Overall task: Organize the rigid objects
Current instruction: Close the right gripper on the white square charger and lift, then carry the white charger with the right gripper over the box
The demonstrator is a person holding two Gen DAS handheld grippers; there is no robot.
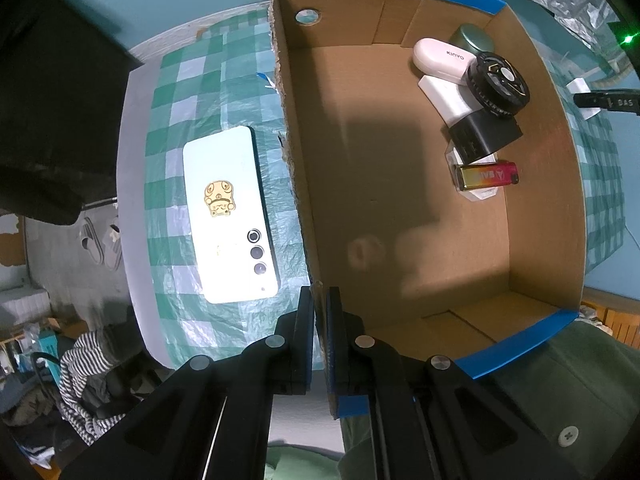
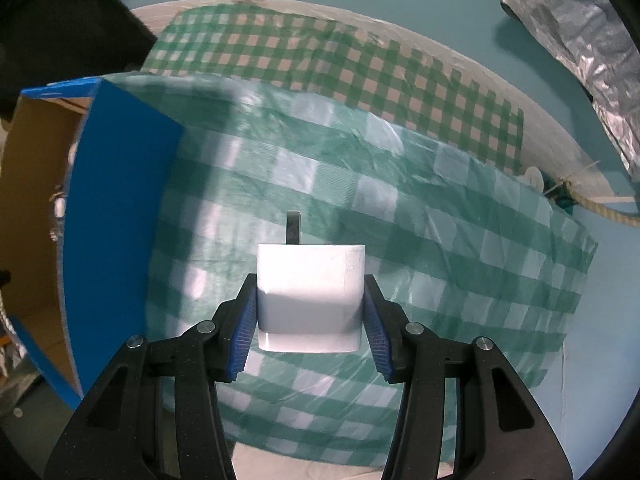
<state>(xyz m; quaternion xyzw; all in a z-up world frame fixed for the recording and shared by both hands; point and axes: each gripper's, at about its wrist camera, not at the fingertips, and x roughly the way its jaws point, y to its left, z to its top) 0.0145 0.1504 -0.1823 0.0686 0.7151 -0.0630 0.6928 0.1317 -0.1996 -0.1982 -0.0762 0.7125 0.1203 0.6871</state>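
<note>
My left gripper [image 1: 318, 294] is shut on the near left wall of the open cardboard box [image 1: 294, 152], with one finger on each side of it. Inside the box, at the far right, lie a white case [image 1: 440, 60], a green tin [image 1: 474, 38], a round black fan [image 1: 500, 82], a white block [image 1: 446, 100], a black charger [image 1: 484, 136] and a red-and-yellow lighter [image 1: 486, 176]. A white phone [image 1: 228, 216] lies face down on the cloth left of the box. My right gripper [image 2: 310, 280] is shut on a white plug adapter [image 2: 308, 304], held above the cloth, prong pointing away.
A green checked tablecloth [image 2: 440, 220] covers the table. The box's blue outer wall [image 2: 120, 200] stands just left of the right gripper. Crinkled foil [image 2: 580, 40] lies at the far right. A chair with striped clothing [image 1: 88, 376] sits beyond the table's edge. A green sleeve [image 1: 560, 392] is close below the box.
</note>
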